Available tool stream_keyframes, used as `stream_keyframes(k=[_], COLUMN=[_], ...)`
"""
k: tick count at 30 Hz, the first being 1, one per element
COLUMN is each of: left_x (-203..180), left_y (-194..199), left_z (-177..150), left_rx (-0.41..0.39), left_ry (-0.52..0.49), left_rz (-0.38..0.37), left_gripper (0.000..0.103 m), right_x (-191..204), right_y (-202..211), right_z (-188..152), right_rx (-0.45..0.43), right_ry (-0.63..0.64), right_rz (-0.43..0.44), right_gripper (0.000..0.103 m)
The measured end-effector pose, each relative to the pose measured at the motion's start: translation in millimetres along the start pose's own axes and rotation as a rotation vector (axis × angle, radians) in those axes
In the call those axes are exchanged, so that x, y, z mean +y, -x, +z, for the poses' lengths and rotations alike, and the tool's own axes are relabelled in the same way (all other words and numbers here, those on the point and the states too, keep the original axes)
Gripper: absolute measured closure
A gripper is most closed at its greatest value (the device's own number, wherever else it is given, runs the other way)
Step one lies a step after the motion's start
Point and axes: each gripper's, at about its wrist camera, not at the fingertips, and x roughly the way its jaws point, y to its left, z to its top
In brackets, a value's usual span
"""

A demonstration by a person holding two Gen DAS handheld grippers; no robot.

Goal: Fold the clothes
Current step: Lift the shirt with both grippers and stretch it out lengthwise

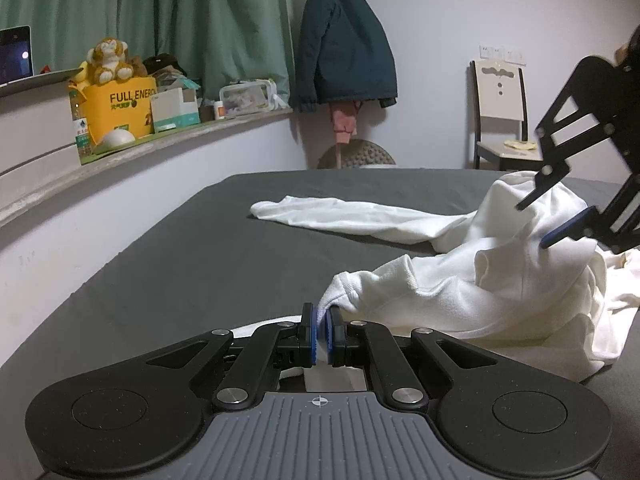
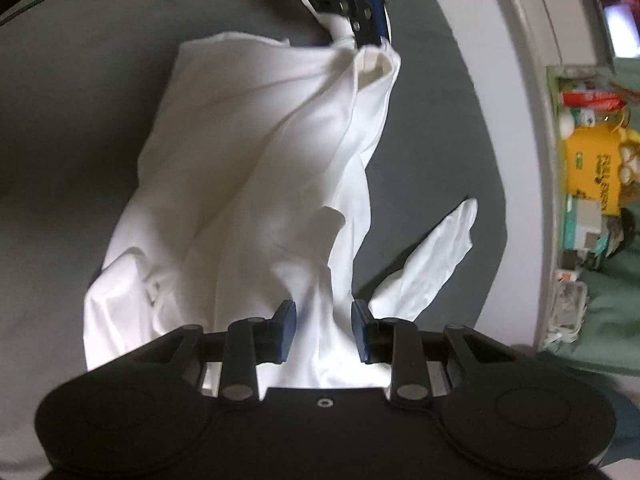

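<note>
1. Your left gripper (image 1: 320,330) is clamped tight on a ribbed edge of the white garment (image 1: 500,280), pads nearly together w/ cloth pinched btwn them
2. Your right gripper (image 2: 324,330) has its jaws partly apart; a bunch of the same fabric sits btwn the pads, can't tell if they press it
3. Garment lies rumpled on the dark grey bed (image 1: 180,248), one sleeve (image 1: 340,216) stretched out flat

Your garment (image 1: 460,280) lies on the bed (image 1: 200,260), one sleeve (image 1: 340,216) stretched away from its heap toward the wall. Behind the bed stand a chair (image 1: 500,112) and a hanging coat (image 1: 344,40); a shelf (image 1: 120,148) runs along its left.
</note>
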Motion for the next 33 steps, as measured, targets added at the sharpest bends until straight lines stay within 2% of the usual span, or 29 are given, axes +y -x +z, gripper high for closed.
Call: stream_keyframes(k=[2,3,4,7,8,11,15,18,21,27,30,33], left_x=[0.8,1.2,1.7,3.7,3.8,-2.2,-18.6,-32.0,-39.1,-49.9,-57.6,-70.8], left_y=[-0.4,-0.7,-1.0,-1.9,-1.5,5.3,28.8,60.0,95.4,186.2,241.0,305.9], left_z=[0.1,0.1,-0.2,-0.5,-0.4,1.6,14.5,40.8,79.9,182.5,228.2,257.5], left_rx=[-0.002,-0.003,-0.004,-0.008,-0.015,-0.074,-0.235,-0.37,-0.491,-0.738,-0.875,-1.056], left_ry=[0.002,0.002,0.002,-0.002,-0.007,-0.06,-0.151,-0.264,-0.373,-0.494,-0.534,-0.553], left_rz=[-0.001,0.0,0.002,0.016,0.027,0.085,0.144,0.186,0.238,0.365,0.448,0.562], left_gripper=[0.098,0.098,0.098,0.098,0.098,0.098,0.098,0.098,0.098,0.098,0.098,0.098], right_x=[-2.9,-4.3,-5.5,-6.8,-5.8,-0.3,8.7,12.5,10.8,-21.7,-37.3,-35.8], right_y=[-7.7,-11.5,-13.8,-6.4,-1.4,21.7,69.2,110.8,153.1,251.8,310.9,373.7], right_z=[-4.0,-5.9,-8.4,-17.7,-20.4,-27.2,-30.5,-30.2,-31.6,-53.6,-63.8,-62.6], right_rx=[0.013,0.02,0.022,-0.006,-0.012,-0.021,-0.018,-0.027,-0.045,-0.124,-0.181,-0.253], right_ry=[-0.035,-0.052,-0.077,-0.19,-0.227,-0.362,-0.636,-0.794,-0.904,-1.036,-1.057,-1.027], right_rz=[0.017,0.026,0.027,-0.05,-0.107,-0.349,-0.701,-0.904,-1.09,-1.359,-1.493,-1.677], right_gripper=[0.078,0.092,0.099,0.099,0.099,0.099,0.099,0.099,0.1,0.099,0.099,0.099])
